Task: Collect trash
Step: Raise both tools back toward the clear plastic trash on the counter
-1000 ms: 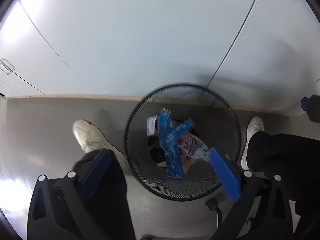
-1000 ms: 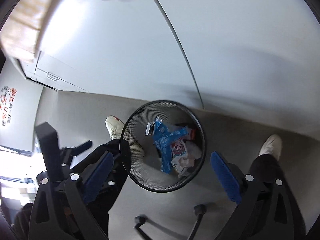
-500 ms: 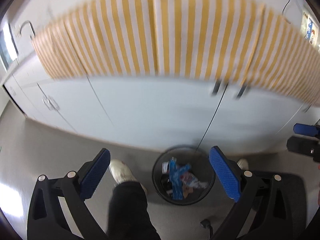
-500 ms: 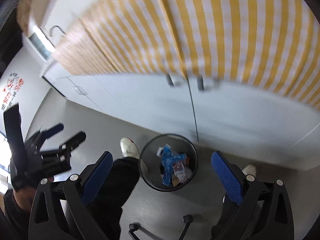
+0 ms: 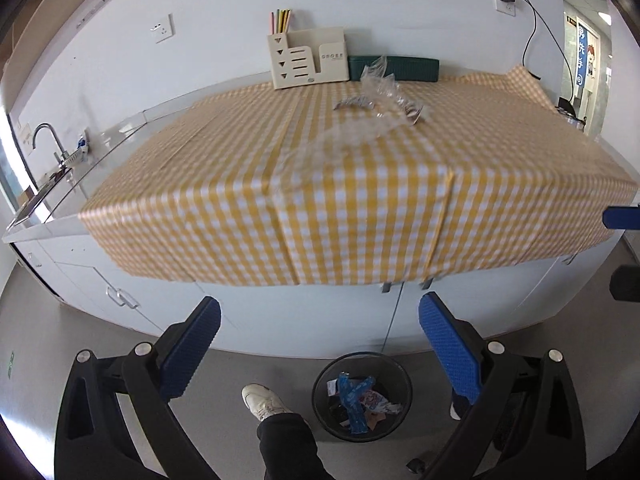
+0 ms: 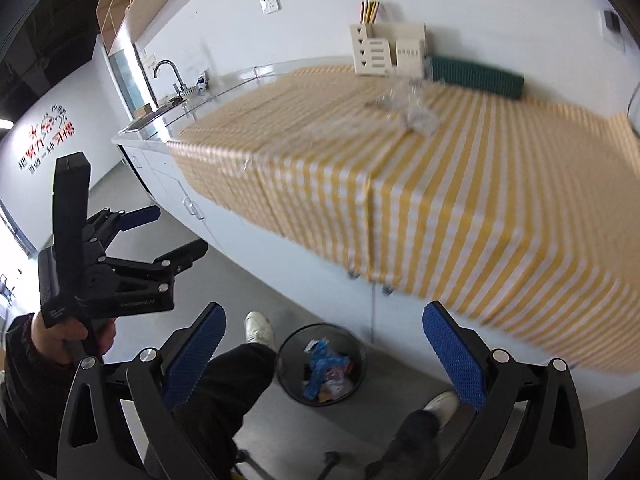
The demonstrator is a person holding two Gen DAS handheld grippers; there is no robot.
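A black mesh bin [image 5: 362, 428] stands on the floor below the counter, holding a blue wrapper [image 5: 354, 398] and other wrappers; it also shows in the right wrist view [image 6: 322, 390]. Crumpled clear plastic trash [image 5: 380, 88] lies on the yellow checked tablecloth [image 5: 360, 208], far back; it also shows in the right wrist view [image 6: 412, 108]. My left gripper [image 5: 320, 352] is open and empty, raised in front of the counter; it also shows in the right wrist view [image 6: 160, 232]. My right gripper [image 6: 324, 356] is open and empty.
A cream desk organiser [image 5: 308, 58] and a green box [image 5: 394, 68] stand at the wall. A sink with tap [image 5: 44, 160] is at the left. My legs and white shoes [image 5: 264, 402] stand beside the bin. Chair castors [image 6: 332, 460] are near the floor.
Both grippers have risen from just above the bin to counter height and tilted up; the tablecloth and its trash have come into view. Both stay open.
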